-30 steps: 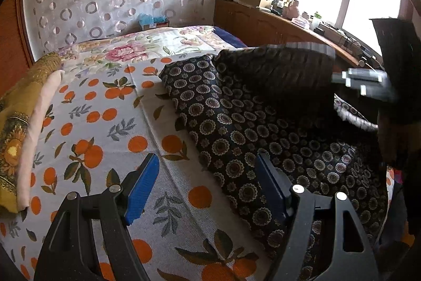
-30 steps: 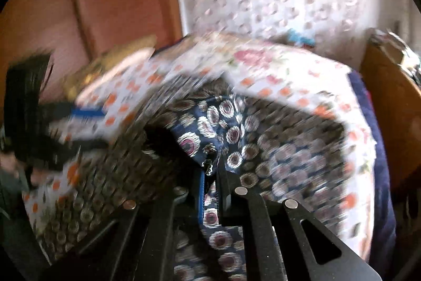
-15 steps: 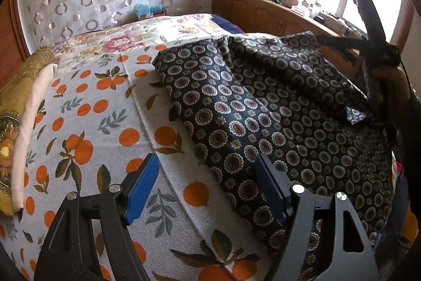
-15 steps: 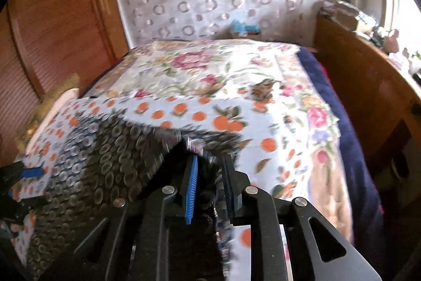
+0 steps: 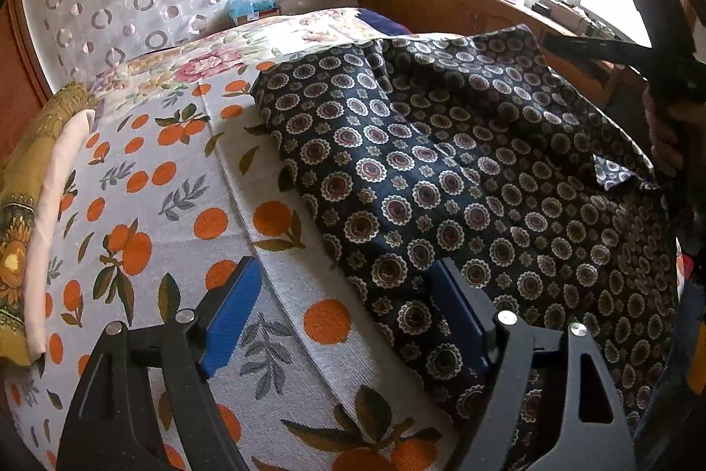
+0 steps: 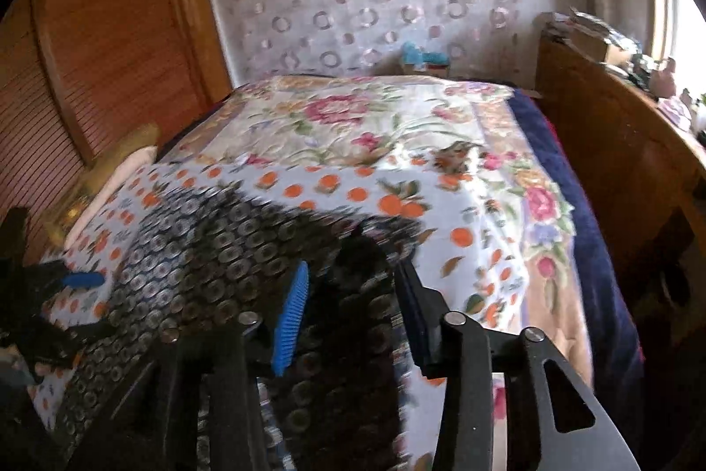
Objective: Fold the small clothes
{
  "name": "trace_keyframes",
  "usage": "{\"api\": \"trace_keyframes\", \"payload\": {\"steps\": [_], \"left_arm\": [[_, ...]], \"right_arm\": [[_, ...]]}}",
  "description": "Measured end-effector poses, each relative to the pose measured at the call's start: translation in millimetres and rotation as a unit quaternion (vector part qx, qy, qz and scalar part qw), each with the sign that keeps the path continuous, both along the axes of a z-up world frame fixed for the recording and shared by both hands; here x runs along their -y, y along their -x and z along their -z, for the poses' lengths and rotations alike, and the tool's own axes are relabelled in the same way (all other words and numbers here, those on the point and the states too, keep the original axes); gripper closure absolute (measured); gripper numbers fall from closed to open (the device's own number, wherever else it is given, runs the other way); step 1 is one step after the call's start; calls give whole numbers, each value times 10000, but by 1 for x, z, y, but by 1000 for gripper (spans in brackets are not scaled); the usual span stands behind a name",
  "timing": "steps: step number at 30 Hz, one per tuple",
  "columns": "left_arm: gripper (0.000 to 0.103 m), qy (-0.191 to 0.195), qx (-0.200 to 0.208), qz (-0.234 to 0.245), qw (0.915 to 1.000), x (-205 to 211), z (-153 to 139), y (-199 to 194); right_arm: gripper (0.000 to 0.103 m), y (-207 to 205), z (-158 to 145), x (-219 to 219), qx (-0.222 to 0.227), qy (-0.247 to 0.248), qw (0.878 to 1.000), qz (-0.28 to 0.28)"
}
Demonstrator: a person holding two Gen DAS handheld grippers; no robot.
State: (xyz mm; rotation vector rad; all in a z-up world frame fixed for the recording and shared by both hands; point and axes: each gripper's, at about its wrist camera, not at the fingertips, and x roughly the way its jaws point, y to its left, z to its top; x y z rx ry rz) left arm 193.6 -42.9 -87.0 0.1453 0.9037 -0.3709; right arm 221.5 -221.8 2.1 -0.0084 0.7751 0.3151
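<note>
Navy patterned garment [image 5: 463,179] now lies flat; right gripper [image 6: 353,307] jaws opening, released.

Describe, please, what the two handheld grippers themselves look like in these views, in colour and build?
Both look alike. The left gripper has two black plastic fingers with triangular cut-outs, silver round bolt heads at the joints, and blue ribbed pads on the inner faces. The right gripper shows the same black frame, silver bolts and blue ribbed pad. From the left wrist view, its black body is angular. No cables or sleeves are visible.

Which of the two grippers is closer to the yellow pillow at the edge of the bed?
Left. The left gripper hovers beside the yellow pillow; the right gripper is across the dark garment.
</note>
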Motion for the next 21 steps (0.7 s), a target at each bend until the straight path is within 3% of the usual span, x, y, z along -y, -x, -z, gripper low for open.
{"api": "trace_keyframes", "payload": {"steps": [7,9,10,17,21], "left_arm": [[22,-5,1,0,10000,0,0,1],[21,-7,0,2,10000,0,0,1],[21,-7,1,2,10000,-1,0,1],[21,-6,0,3,10000,-1,0,1],[21,-3,0,2,10000,0,0,0]], "right_arm": [[59,-6,18,-15,-456,121,9976,-512],[75,-12,18,-16,-456,38,9965,-701],[98,-14,16,-16,-433,7,9958,-812],[100,-43,-9,10,157,346,9989,-257],[95,-65,-4,21,61,1101,9933,351]]}}
